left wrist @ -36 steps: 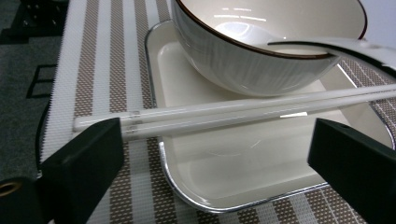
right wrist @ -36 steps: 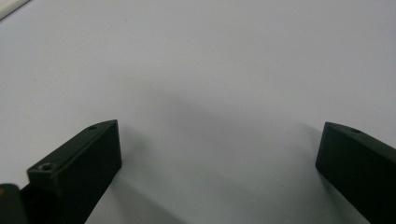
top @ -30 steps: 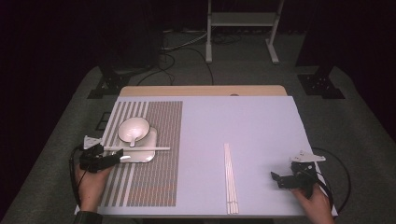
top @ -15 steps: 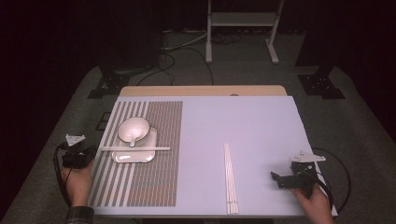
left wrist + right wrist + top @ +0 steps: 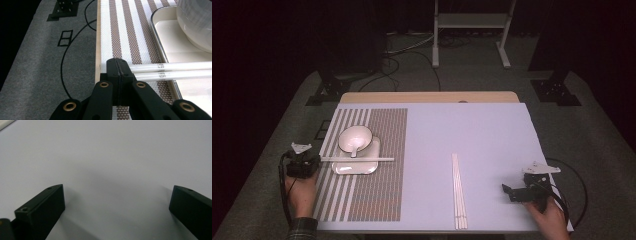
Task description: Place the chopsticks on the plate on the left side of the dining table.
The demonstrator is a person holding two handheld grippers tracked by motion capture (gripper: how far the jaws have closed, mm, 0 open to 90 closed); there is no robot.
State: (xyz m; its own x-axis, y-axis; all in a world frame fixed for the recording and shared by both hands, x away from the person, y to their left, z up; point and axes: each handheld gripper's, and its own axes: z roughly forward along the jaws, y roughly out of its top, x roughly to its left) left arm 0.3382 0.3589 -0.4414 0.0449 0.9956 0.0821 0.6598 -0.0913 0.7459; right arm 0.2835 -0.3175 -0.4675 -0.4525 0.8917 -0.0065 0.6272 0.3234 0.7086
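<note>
A pair of white chopsticks [image 5: 357, 159] lies across a white rectangular plate [image 5: 343, 169], which carries a white bowl [image 5: 354, 138] on the brown striped placemat [image 5: 382, 175]. My left gripper [image 5: 314, 161] sits at the mat's left edge, level with the chopsticks' left ends. In the left gripper view its jaws are pressed together with nothing between them [image 5: 117, 67], and the chopsticks [image 5: 175, 70] run off to the right just beyond the tips. My right gripper [image 5: 508, 190] rests on the pale table cover at the front right, its jaws wide apart [image 5: 117, 202] over bare surface.
A second pair of white chopsticks [image 5: 458, 190] lies lengthwise on the pale cover [image 5: 472, 130], right of centre. Grey carpet with a black cable [image 5: 65, 62] lies past the table's left edge. A metal stand [image 5: 469, 25] is behind the table.
My left gripper has drawn back leftwards from over the plate to the mat's edge and its jaws have shut. The chopsticks stay across the plate. The right hand has kept still.
</note>
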